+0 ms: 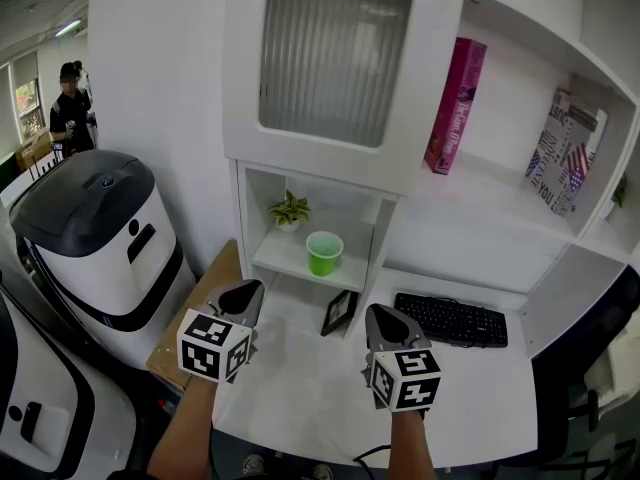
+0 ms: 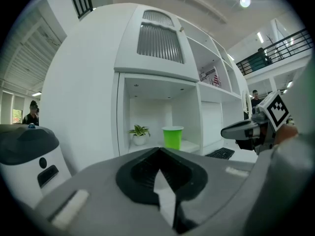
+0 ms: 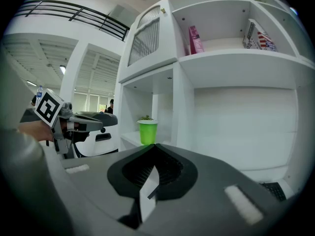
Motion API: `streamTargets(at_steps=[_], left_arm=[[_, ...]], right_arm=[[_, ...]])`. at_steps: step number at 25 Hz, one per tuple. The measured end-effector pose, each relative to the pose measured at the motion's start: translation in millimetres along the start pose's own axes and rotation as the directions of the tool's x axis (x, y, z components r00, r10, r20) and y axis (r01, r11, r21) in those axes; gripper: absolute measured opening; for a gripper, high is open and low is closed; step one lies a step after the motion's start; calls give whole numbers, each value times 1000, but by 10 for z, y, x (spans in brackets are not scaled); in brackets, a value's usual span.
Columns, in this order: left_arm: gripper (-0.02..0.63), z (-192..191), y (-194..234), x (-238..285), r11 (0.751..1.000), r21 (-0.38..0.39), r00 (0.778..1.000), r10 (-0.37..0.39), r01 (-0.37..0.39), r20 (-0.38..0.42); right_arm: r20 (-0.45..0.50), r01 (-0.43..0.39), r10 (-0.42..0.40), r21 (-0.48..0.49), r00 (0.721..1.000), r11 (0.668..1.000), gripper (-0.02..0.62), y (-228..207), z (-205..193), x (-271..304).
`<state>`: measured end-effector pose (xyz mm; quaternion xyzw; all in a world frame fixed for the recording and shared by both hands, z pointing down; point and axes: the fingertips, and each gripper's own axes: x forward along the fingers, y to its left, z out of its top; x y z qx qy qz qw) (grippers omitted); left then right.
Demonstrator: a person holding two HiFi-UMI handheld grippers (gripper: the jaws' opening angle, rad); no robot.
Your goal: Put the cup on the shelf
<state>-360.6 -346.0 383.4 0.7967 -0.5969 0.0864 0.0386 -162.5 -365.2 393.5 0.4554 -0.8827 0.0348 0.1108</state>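
A green cup (image 1: 324, 253) stands upright on the low shelf (image 1: 288, 259) inside the white cabinet, right of a small potted plant (image 1: 290, 210). The cup (image 2: 172, 137) also shows in the left gripper view, and the cup (image 3: 147, 132) in the right gripper view. My left gripper (image 1: 244, 296) hovers over the desk below and left of the cup, jaws shut and empty. My right gripper (image 1: 383, 320) is below and right of the cup, shut too, holding nothing. Neither touches the cup.
A black photo frame (image 1: 339, 313) leans under the shelf. A black keyboard (image 1: 451, 320) lies on the white desk (image 1: 320, 398). A pink book (image 1: 454, 106) and a patterned box (image 1: 566, 152) stand on upper shelves. White-and-black machines (image 1: 100, 238) stand left; a person (image 1: 70, 108) is far left.
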Motion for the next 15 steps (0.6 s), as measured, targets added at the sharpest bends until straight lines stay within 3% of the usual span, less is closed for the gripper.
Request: streamTargets(at_steps=[15], left_arm=[[0,-40,4,29,1000,0,1000,-5,5,-15]], right_arm=[[-3,1,-1,4,1000,1000,23,10,4,4]])
